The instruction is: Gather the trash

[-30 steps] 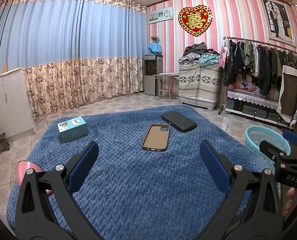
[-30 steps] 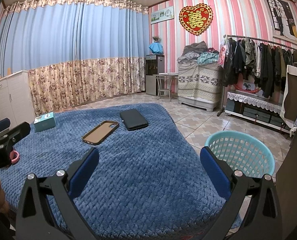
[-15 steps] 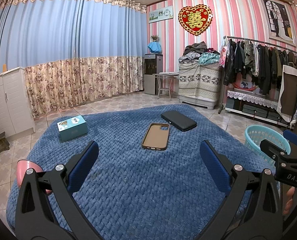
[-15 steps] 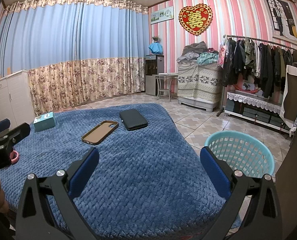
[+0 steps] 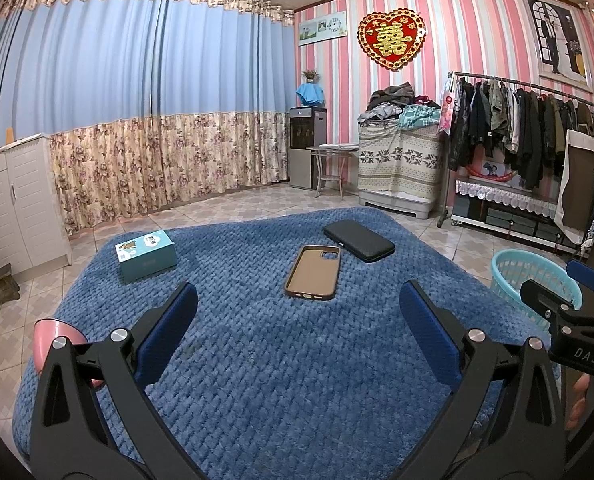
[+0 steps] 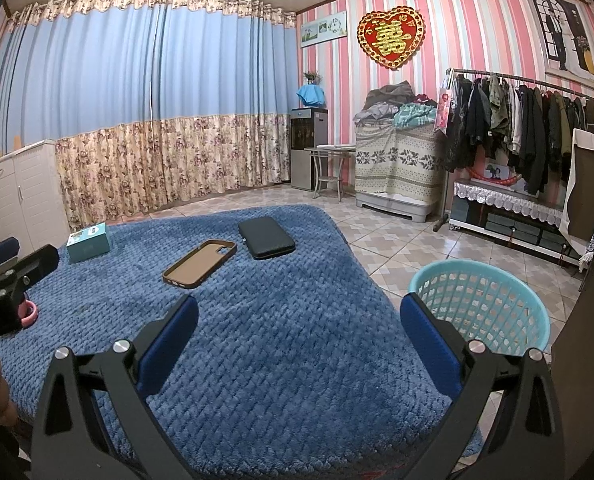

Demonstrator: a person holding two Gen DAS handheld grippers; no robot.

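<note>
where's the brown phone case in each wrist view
Left wrist view: the brown open phone case lies just right of centre on the blue quilted blanket, ahead between the fingers.
Right wrist view: the same case lies left of centre, angled, beyond the left finger.
Shared landmark: the black rectangular pouch beside its top end, to the right.

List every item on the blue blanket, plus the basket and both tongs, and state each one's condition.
Left tongs: open, holding nothing.
Right tongs: open, holding nothing.
Brown phone case: empty, lying hollow side up on the blue quilted blanket.
Black rectangular wallet-like case: closed, lying flat, close beside the phone case.
Teal cardboard box: closed, resting flat.
Turquoise plastic lattice basket: upright on the floor; nothing visible inside.
</note>
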